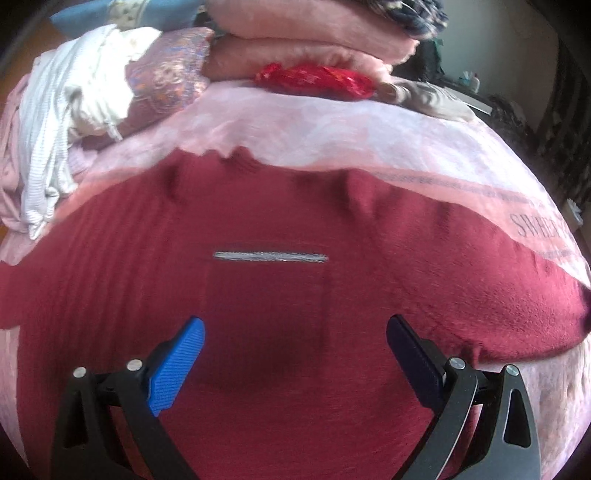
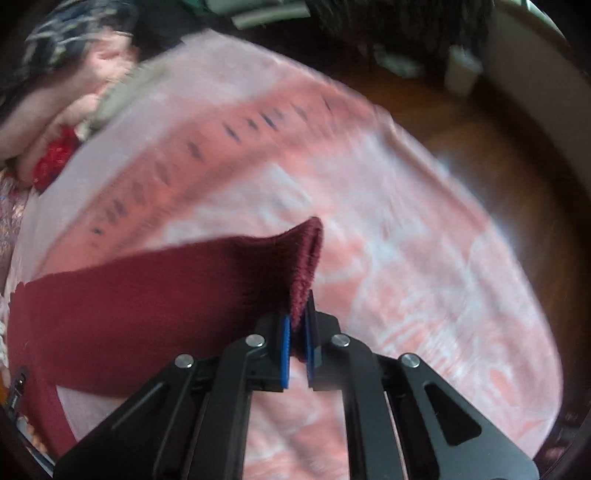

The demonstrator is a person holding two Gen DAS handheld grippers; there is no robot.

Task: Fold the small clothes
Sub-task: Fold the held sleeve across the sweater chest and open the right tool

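So the dark red knitted garment [image 1: 258, 295] is lying spread out across the pink marbled bedsheet [image 1: 332, 122], and it's taking up most of the left wrist view. There's a short grey stitched stripe [image 1: 270, 257] sitting across the middle of it. The left gripper [image 1: 295, 363] is hovering right over the knit with its blue-padded fingers [image 1: 177, 365] spread wide apart, not gripping anything.

Over on the right wrist view, the right gripper [image 2: 298, 332] is clamping down on one end of the same dark red knitted garment [image 2: 147, 302], and the pinched bit is sticking up between the pads as a fuzzy ridge [image 2: 306, 258] while the rest is trailing off to the left over the bedsheet [image 2: 406, 277].

Along the far edge of the bed there's a stack of folded pink blankets [image 1: 314, 33], a crumpled bright red cloth [image 1: 317, 79] right against them, and a heap of white and striped clothes [image 1: 66, 110] piling up at the far left corner
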